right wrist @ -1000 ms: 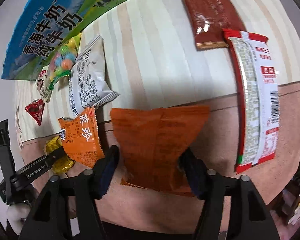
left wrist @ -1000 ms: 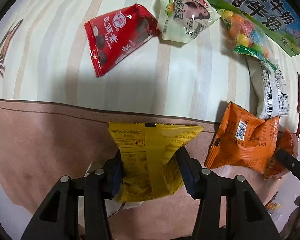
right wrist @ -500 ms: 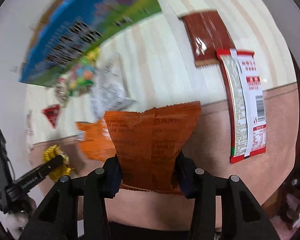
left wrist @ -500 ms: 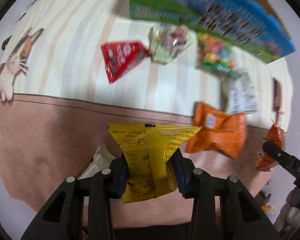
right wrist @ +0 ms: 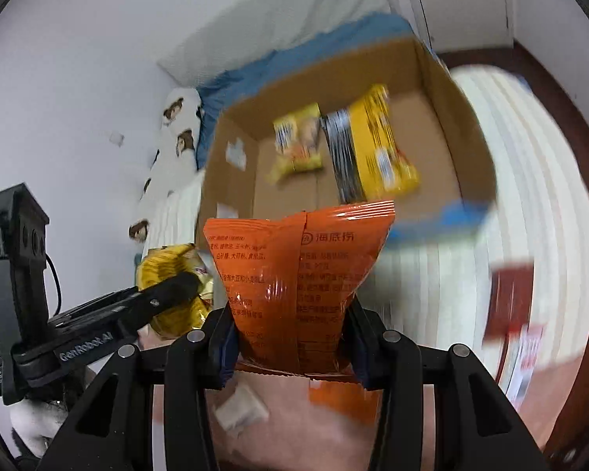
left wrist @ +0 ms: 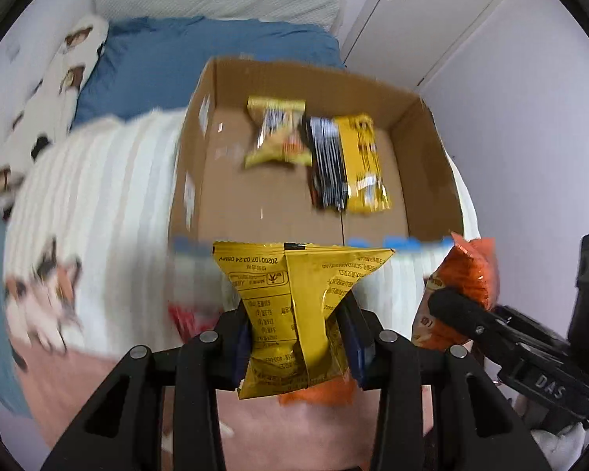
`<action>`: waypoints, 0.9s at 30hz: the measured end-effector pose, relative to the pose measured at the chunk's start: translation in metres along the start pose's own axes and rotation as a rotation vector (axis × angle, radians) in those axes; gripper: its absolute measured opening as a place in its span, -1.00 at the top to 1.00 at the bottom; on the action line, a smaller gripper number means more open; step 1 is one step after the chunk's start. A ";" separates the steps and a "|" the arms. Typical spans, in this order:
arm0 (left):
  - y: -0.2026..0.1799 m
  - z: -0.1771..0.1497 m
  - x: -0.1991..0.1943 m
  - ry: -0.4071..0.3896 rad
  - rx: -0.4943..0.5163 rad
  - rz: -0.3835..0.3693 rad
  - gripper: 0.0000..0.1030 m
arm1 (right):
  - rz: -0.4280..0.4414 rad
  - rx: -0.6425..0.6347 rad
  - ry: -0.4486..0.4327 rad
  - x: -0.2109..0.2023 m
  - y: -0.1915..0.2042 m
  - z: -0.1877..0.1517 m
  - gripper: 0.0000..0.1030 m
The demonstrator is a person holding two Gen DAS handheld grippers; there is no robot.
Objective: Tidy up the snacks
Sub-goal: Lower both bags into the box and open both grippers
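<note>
Seen at lower centre of each wrist view: left gripper (left wrist: pixel 298 343) pinching a yellow snack packet (left wrist: pixel 296 306), right gripper (right wrist: pixel 290 343) clamping an orange snack packet (right wrist: pixel 294 278). Beyond, blurred, an open cardboard box (left wrist: pixel 432 157) holding apparently two yellow packs (left wrist: pixel 275 137), on a striped blanket (left wrist: pixel 98 196).

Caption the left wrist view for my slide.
Left claw grips yellow snack packet before an open cardboard box on the bed.
</note>
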State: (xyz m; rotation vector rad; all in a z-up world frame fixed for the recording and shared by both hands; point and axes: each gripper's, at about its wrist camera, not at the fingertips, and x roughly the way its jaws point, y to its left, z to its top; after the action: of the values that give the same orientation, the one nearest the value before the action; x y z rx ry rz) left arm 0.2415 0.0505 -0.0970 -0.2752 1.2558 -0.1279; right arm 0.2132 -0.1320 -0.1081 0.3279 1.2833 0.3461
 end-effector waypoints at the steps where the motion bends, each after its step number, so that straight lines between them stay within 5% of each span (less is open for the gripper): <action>1: 0.002 0.017 0.002 0.004 -0.006 0.006 0.29 | -0.004 -0.012 0.005 0.004 0.002 0.010 0.06; 10: 0.032 0.098 0.094 0.171 -0.069 0.048 0.29 | -0.045 -0.015 0.104 0.075 -0.005 0.081 0.06; 23: 0.039 0.112 0.163 0.327 -0.065 0.104 0.28 | -0.077 -0.006 0.286 0.161 -0.019 0.084 0.04; 24: 0.040 0.111 0.167 0.339 -0.069 0.107 0.27 | -0.096 -0.005 0.313 0.167 -0.020 0.083 -0.11; 25: 0.040 0.110 0.169 0.349 -0.066 0.103 0.27 | -0.126 -0.017 0.336 0.172 -0.020 0.083 -0.50; 27: 0.041 0.109 0.170 0.341 -0.067 0.103 0.02 | -0.147 -0.027 0.346 0.174 -0.022 0.083 -0.86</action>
State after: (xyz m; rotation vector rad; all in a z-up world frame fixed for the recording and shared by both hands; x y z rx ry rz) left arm 0.3950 0.0631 -0.2344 -0.2522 1.6124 -0.0450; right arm 0.3375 -0.0808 -0.2483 0.1521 1.6308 0.3024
